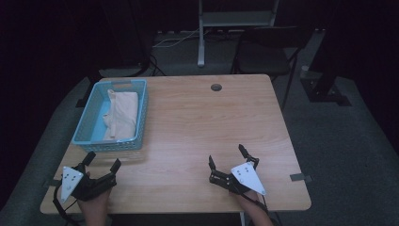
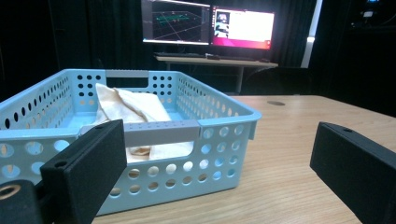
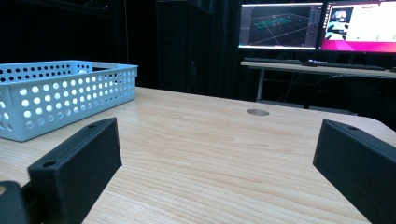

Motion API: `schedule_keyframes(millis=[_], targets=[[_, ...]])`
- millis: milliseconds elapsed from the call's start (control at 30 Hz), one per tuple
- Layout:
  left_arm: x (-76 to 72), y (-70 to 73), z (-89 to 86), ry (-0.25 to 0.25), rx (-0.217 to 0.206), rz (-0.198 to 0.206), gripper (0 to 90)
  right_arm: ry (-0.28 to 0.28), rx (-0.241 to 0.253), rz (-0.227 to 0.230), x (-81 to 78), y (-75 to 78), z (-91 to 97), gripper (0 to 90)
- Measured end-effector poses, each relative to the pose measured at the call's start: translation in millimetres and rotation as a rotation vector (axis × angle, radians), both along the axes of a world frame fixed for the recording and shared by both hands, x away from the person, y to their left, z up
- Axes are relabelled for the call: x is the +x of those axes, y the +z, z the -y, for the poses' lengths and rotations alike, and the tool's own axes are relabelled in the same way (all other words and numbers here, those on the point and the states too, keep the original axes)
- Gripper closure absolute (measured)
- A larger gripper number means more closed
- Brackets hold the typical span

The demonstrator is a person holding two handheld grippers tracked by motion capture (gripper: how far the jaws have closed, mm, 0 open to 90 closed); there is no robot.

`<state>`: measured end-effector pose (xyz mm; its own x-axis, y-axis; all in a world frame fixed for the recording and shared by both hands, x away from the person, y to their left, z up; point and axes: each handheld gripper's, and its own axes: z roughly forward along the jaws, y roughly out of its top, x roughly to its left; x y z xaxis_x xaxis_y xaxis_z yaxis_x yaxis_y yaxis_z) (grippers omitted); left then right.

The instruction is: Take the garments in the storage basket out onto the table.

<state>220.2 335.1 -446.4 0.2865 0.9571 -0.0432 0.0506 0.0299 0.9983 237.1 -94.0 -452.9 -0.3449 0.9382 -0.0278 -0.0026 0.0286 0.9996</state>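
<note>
A light blue perforated basket [image 1: 89, 120] stands at the left of the wooden table [image 1: 197, 122], with a folded cream cloth [image 1: 123, 113] inside. My left gripper [image 1: 102, 159] rests open near the front left corner, just short of the basket's near wall [image 2: 187, 163]; the cloth [image 2: 133, 109] shows over the rim. My right gripper [image 1: 227, 155] lies open at the front right, nothing between its jaws. From there the basket [image 3: 60, 93] is off to the left across bare wood.
A round cable hole [image 1: 216, 87] sits near the table's far edge. A chair [image 1: 263, 56] and a desk leg [image 1: 201, 37] stand behind the table. Monitors [image 2: 210, 25] glow on a far desk. Dark surroundings on all sides.
</note>
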Motion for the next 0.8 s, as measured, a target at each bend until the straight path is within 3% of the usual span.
schedule_keyframes(millis=[133,267,667,800], targets=[[-1.2,1.8,1.4,0.011,0.015,0.006,3.4,-0.003,0.001,0.003,0.0,-0.1,0.1,0.5],[-2.5,3.4,-0.5,0.006,-0.004,0.022,3.4,-0.005,0.001,0.004,0.1,-0.1,0.1,0.5],[-2.5,14.8,0.6,-0.017,-0.021,0.012,3.5,0.014,-0.001,0.008,-0.5,-0.2,0.2,0.5],[-1.7,20.6,-2.9,-0.039,-0.047,0.012,3.5,0.01,0.001,0.004,-0.2,-0.1,0.4,0.5]])
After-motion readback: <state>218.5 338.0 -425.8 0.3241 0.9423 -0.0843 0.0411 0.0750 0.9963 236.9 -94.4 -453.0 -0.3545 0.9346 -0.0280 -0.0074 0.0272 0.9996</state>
